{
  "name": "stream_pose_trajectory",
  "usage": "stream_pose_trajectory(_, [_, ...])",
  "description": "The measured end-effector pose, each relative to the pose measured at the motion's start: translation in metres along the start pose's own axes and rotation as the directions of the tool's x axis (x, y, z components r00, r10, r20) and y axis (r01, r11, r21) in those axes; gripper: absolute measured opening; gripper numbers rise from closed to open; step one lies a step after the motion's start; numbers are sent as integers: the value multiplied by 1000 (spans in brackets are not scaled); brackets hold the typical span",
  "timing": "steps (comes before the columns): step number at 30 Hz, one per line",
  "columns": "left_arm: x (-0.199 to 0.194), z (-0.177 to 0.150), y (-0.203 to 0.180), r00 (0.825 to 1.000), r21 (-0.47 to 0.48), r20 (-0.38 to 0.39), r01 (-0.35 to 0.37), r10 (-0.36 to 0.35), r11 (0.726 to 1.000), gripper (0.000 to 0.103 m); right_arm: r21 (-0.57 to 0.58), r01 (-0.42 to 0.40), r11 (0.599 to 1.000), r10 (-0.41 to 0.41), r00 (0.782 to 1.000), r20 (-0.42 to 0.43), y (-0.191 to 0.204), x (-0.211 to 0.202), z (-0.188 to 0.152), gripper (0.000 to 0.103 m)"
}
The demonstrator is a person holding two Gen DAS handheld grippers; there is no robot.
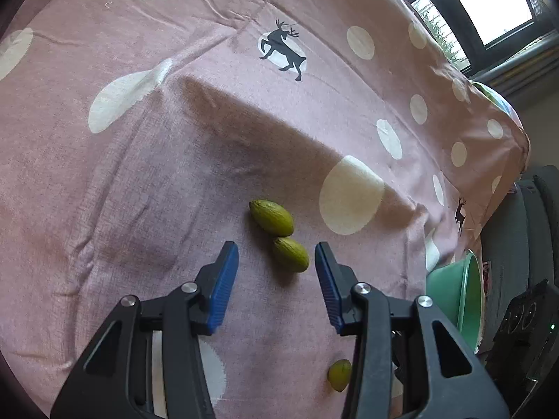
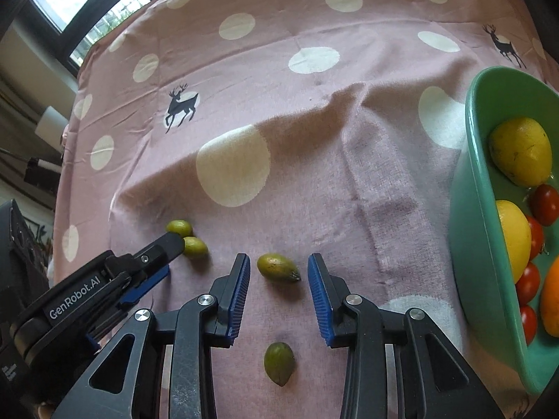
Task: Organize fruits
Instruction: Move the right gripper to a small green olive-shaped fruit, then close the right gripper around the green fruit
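Partly done: mint-green plastic bowl (image 2: 489, 244) holds lemons, tomatoes, an orange. Four small green oval fruits (image 2: 278, 267) left on cloth beside bowl. Left hand-held gripper (image 1: 276, 256) & right hand-held gripper (image 2: 278, 267) both spread apart, each straddling one, nothing gripped.

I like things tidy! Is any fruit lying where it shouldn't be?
Yes. Four small green oval fruits lie loose on the pink spotted cloth instead of in the green bowl: two touching by the left tool, one between the open right tool fingers, one nearer. Lemons and tomatoes already sit inside.
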State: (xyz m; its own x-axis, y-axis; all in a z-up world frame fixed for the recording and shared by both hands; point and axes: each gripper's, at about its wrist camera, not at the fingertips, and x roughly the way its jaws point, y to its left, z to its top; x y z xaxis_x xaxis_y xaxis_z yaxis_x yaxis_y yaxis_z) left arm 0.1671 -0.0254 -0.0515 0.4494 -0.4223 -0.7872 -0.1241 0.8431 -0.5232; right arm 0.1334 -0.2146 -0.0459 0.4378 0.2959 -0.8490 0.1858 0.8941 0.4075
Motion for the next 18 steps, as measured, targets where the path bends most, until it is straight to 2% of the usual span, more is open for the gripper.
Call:
stream_pose_trajectory(6, [9,2,-5,999,-9,-11,41,-41,999,29,-14,5,1000,-5,1000,-7,1,7,1,37])
stream_pose_trajectory(10, [12,2,-6,1000,-11,-7,28,-28,1000,18,-19,13,1000,-13,1000,-13,1,10,1,30])
stream_pose_trajectory(14, [14,3,-6,1000,-9,3,28,-28,1000,20,-30,24,999,-24,1000,-12,3,12,1,22])
stream_pose_trajectory(18, [15,1,-11,1000,11,6,17,-17,1000,19,-35,38,999,-38,999,-4,5,12,0,22])
